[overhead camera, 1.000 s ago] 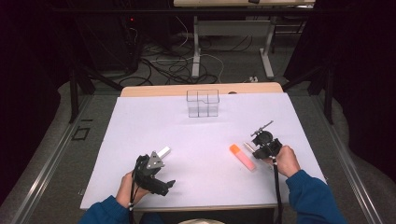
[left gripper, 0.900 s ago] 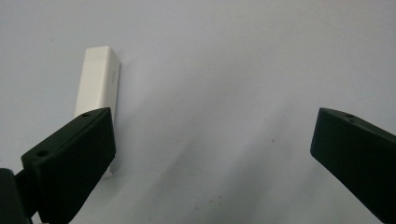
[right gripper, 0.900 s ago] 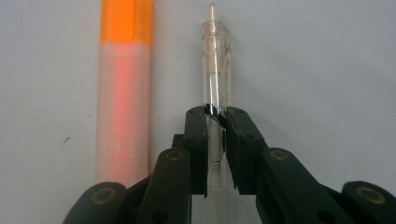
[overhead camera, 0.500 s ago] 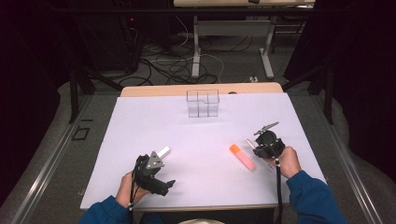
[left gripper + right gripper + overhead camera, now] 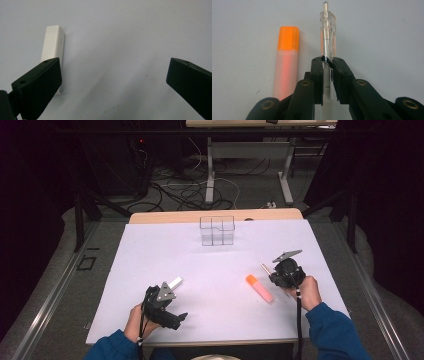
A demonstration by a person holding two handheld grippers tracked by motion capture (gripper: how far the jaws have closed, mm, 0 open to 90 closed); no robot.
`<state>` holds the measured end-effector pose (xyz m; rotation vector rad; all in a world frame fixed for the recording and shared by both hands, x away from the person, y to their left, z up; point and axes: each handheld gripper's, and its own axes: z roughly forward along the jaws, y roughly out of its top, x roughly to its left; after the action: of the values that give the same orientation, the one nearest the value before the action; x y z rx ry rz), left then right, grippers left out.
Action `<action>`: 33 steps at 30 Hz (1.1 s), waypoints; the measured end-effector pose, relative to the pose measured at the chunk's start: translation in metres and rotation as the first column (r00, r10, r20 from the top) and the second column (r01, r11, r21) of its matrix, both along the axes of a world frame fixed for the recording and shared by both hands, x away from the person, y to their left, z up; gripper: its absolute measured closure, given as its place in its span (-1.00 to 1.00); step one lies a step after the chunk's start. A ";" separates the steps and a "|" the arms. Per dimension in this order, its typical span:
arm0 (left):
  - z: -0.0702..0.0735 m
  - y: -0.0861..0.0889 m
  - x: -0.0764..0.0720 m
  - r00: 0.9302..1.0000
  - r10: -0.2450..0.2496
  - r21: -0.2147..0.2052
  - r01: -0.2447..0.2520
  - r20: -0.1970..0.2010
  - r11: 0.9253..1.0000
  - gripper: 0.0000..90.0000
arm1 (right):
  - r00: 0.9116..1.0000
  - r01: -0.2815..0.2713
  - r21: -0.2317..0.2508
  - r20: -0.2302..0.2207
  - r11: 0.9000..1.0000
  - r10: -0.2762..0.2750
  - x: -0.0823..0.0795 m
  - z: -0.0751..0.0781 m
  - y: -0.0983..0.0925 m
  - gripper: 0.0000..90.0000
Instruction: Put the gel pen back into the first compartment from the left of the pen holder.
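Tongs on the right [image 5: 327, 65] clamp a clear pen [image 5: 327, 37], its clip end sticking out past the tips, over the worktop [image 5: 215, 265] near its right edge. Just beside the pen, parallel and apart from it, lies a pink highlighter [image 5: 286, 62] with an orange cap. Left tongs [image 5: 113, 82] stand wide and hold nothing near the front edge; a white eraser [image 5: 53, 42] lies by one jaw. A clear box [image 5: 217, 230] stands near the back edge.

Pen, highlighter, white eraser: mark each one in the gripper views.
pen [image 5: 327, 37], right gripper view, clear barrel above the jaws
highlighter [image 5: 288, 37], right gripper view, orange cap
white eraser [image 5: 53, 42], left gripper view, top face
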<state>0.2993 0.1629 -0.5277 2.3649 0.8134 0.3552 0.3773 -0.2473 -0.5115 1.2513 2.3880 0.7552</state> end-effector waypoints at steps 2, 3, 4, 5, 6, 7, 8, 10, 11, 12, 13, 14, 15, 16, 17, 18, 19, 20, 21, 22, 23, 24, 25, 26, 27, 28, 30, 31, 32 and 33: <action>-0.001 0.000 0.000 1.000 0.005 -0.006 -0.005 0.009 1.000 -1.00 | 1.000 0.008 0.021 0.005 1.000 -0.008 0.000 0.001 0.001 0.77; -0.001 0.000 0.000 1.000 0.005 -0.007 -0.005 0.007 1.000 -1.00 | 1.000 -0.007 0.012 0.013 1.000 0.007 0.001 0.002 0.001 0.77; -0.001 0.000 0.000 1.000 0.007 -0.008 -0.007 0.007 1.000 -1.00 | 1.000 0.000 0.023 0.017 1.000 0.000 0.001 0.002 0.002 0.77; -0.001 0.000 0.000 1.000 0.007 -0.007 -0.007 0.007 1.000 -1.00 | 1.000 -0.003 0.022 0.021 1.000 0.002 0.001 0.003 0.002 0.77; -0.002 0.000 0.000 1.000 0.012 -0.011 -0.012 0.014 1.000 -1.00 | 0.999 -0.009 0.015 0.033 1.000 0.008 0.002 0.003 0.003 0.77; -0.001 0.000 0.000 1.000 0.013 -0.006 -0.012 0.015 1.000 -1.00 | 0.999 -0.018 0.025 0.034 1.000 0.017 0.002 0.004 0.003 0.77; -0.002 0.000 0.000 1.000 0.013 -0.008 -0.012 0.013 1.000 -1.00 | 0.999 -0.012 0.030 0.037 0.999 0.010 0.002 0.004 0.005 0.77; -0.002 0.000 0.000 1.000 0.013 -0.008 -0.013 0.013 1.000 -1.00 | 0.999 -0.019 0.030 0.047 0.999 0.018 0.003 0.004 0.006 0.77; -0.001 0.000 0.000 1.000 0.013 -0.009 -0.013 0.013 1.000 -1.00 | 0.998 -0.031 0.031 0.048 0.999 0.030 0.003 0.004 0.006 0.77; -0.001 0.000 0.000 1.000 0.007 -0.010 -0.007 0.006 1.000 -1.00 | 0.998 -0.034 0.042 0.051 0.999 0.032 0.003 0.004 0.006 0.77; -0.001 0.000 0.000 1.000 0.007 -0.011 -0.007 0.008 1.000 -1.00 | 0.998 -0.029 0.039 0.051 0.999 0.027 0.002 0.005 0.007 0.77; -0.001 0.000 0.000 1.000 0.013 -0.013 -0.013 0.019 1.000 -1.00 | 0.998 -0.032 0.043 0.058 0.999 0.029 0.003 0.006 0.007 0.77; -0.001 0.000 0.000 1.000 0.012 -0.012 -0.012 0.019 1.000 -1.00 | 0.998 -0.032 0.052 0.062 0.998 0.029 0.003 0.006 0.008 0.77; -0.001 0.000 0.000 1.000 0.013 -0.012 -0.013 0.019 1.000 -1.00 | 0.998 -0.033 0.055 0.059 0.998 0.030 0.003 0.007 0.009 0.77; 0.000 0.000 0.000 1.000 0.008 -0.004 -0.008 0.008 1.000 -1.00 | 0.997 -0.037 0.055 0.067 0.998 0.034 0.003 0.007 0.010 0.77; -0.001 0.000 0.000 1.000 0.010 -0.007 -0.010 0.012 1.000 -1.00 | 0.997 -0.033 0.059 0.072 0.998 0.029 0.004 0.008 0.011 0.77; 0.000 0.000 0.000 1.000 0.009 -0.007 -0.009 0.011 1.000 -1.00 | 0.997 -0.032 0.069 0.066 0.997 0.027 0.004 0.008 0.013 0.77; -0.001 0.000 0.000 1.000 0.014 -0.012 -0.013 0.020 1.000 -1.00 | 0.997 -0.040 0.067 0.075 0.997 0.035 0.005 0.009 0.013 0.77; -0.001 0.000 0.000 1.000 0.015 -0.015 -0.014 0.022 1.000 -1.00 | 0.997 -0.039 0.077 0.074 0.996 0.034 0.005 0.009 0.014 0.77; -0.001 0.000 0.000 1.000 0.013 -0.015 -0.013 0.023 1.000 -1.00 | 0.996 -0.045 0.083 0.075 0.995 0.039 0.006 0.010 0.015 0.77; -0.001 0.000 0.000 1.000 0.015 -0.014 -0.015 0.024 1.000 -1.00 | 0.996 -0.040 0.086 0.081 0.995 0.033 0.006 0.010 0.016 0.77; -0.001 0.000 0.000 1.000 0.016 -0.015 -0.016 0.024 1.000 -1.00 | 0.995 -0.045 0.089 0.088 0.995 0.037 0.006 0.011 0.017 0.77; -0.001 0.000 0.000 1.000 0.015 -0.016 -0.015 0.022 1.000 -1.00 | 0.996 -0.040 0.088 0.086 0.995 0.032 0.006 0.012 0.018 0.77; -0.001 0.000 0.000 1.000 0.015 -0.016 -0.015 0.023 1.000 -1.00 | 0.995 -0.042 0.092 0.091 0.995 0.033 0.007 0.012 0.019 0.77; -0.001 0.000 0.000 1.000 0.015 -0.016 -0.014 0.023 1.000 -1.00 | 0.995 -0.046 0.095 0.095 0.994 0.037 0.007 0.012 0.020 0.77; -0.001 0.000 0.000 1.000 0.014 -0.016 -0.014 0.022 1.000 -1.00 | 0.995 -0.048 0.105 0.089 0.993 0.039 0.007 0.013 0.021 0.77; -0.001 0.000 0.000 1.000 0.014 -0.016 -0.013 0.022 1.000 -1.00 | 0.994 -0.053 0.106 0.100 0.993 0.042 0.009 0.013 0.023 0.77; -0.001 0.000 0.000 1.000 0.014 -0.015 -0.014 0.023 1.000 -1.00 | 0.994 -0.051 0.105 0.098 0.993 0.041 0.010 0.014 0.023 0.77; -0.001 0.000 0.000 1.000 0.014 -0.014 -0.013 0.023 1.000 -1.00 | 0.994 -0.058 0.114 0.100 0.992 0.047 0.010 0.014 0.024 0.77; 0.000 0.000 0.000 1.000 0.015 -0.014 -0.015 0.022 1.000 -1.00 | 0.994 -0.054 0.120 0.096 0.991 0.043 0.010 0.015 0.025 0.77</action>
<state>0.2992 0.1632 -0.5282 2.3387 0.8211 0.3803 0.3877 -0.2225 -0.4969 1.1796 2.3349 0.9663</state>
